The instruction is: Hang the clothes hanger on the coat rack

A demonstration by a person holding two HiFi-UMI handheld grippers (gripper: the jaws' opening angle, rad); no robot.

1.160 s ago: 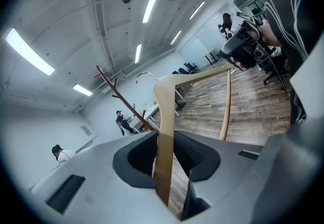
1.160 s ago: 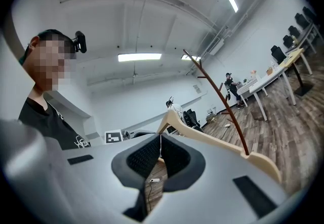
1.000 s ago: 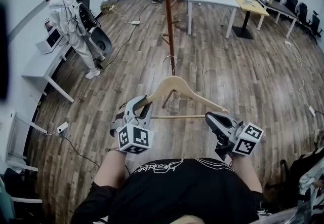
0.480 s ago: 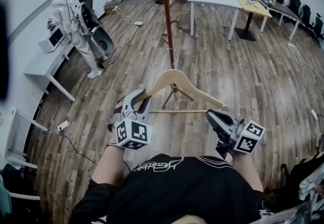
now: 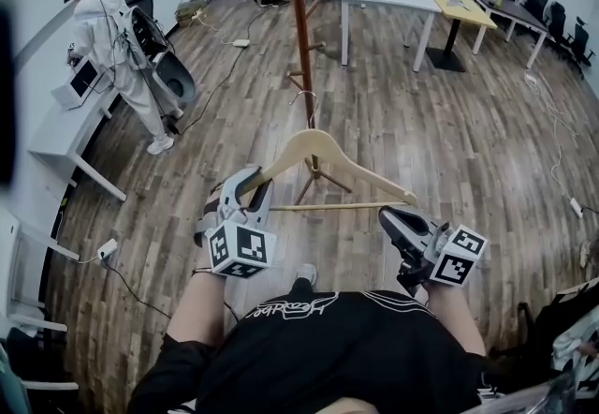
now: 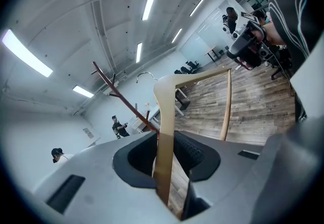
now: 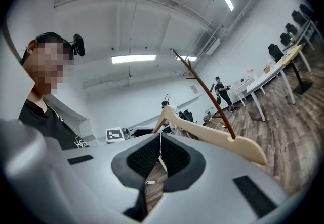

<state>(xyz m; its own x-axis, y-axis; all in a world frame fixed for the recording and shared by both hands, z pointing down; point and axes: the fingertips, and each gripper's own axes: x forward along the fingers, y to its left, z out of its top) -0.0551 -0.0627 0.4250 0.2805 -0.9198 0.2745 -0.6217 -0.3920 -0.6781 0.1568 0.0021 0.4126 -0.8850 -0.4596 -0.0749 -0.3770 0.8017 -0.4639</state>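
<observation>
While the coat rack (image 5: 301, 28) stands ahead, the clothes hanger (image 5: 323, 142) is held up.
It is pinched by the left gripper (image 5: 256, 185); the right gripper (image 5: 391, 217) is pressed together.

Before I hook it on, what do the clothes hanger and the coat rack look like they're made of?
Clothes hanger: pale, smooth unpainted wood by its light tan colour, with a thin hook that looks like metal wire. Coat rack: reddish-brown pole, probably stained or painted wood; grain is too small to tell.
</observation>
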